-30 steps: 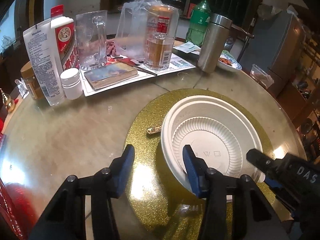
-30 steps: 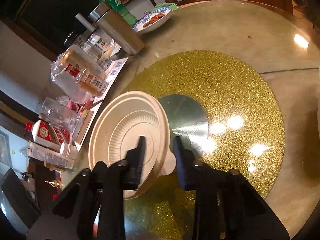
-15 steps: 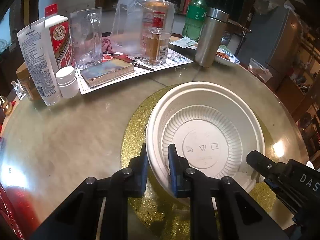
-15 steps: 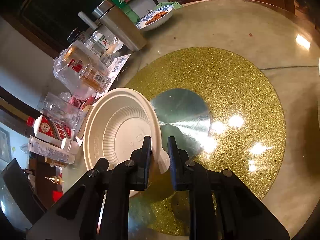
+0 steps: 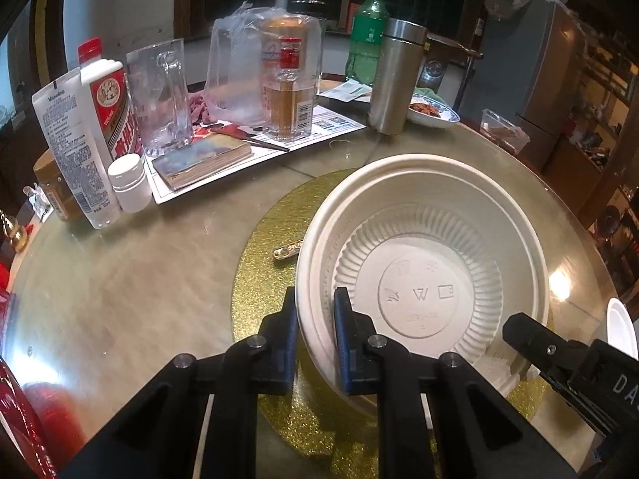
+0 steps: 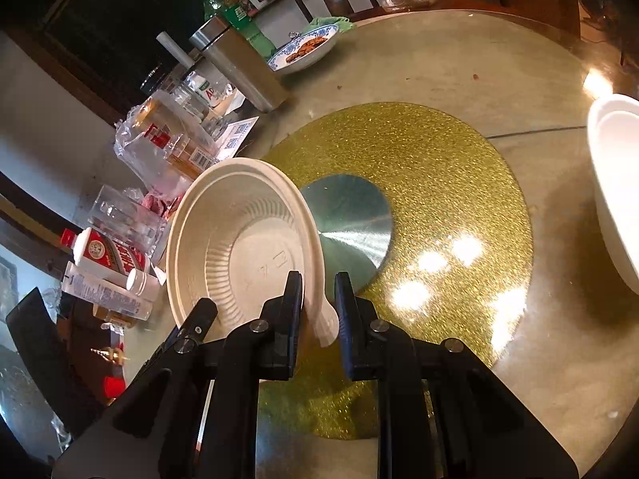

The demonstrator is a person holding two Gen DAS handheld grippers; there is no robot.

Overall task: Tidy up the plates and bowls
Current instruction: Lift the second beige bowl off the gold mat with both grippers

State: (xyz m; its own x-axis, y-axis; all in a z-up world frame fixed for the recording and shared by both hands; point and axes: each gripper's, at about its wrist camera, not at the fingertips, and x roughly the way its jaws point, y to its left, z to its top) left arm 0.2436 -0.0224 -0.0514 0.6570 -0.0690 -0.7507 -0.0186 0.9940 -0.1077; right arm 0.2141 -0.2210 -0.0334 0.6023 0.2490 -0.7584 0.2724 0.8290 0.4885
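Observation:
A white disposable bowl (image 5: 423, 263) is held up above the gold glitter turntable (image 5: 263, 247). My left gripper (image 5: 315, 319) is shut on the bowl's near-left rim. My right gripper (image 6: 317, 303) is shut on the rim tab on the opposite side of the same bowl (image 6: 239, 247), which is tilted in the right wrist view. The right gripper also shows at the lower right of the left wrist view (image 5: 559, 355). A second white bowl (image 6: 615, 183) sits at the table's right edge.
Along the far side of the round table (image 5: 120, 287) stand bottles, a glass mug (image 5: 159, 95), a steel flask (image 5: 395, 76), a book (image 5: 203, 159) and a blue-rimmed dish of food (image 5: 431, 111). A small gold clip (image 5: 287, 249) lies on the turntable.
Both grippers closed on the bowl's rim, left then right side held, and the bowl has risen off the turntable and tilted; the silver centre disc is now uncovered.

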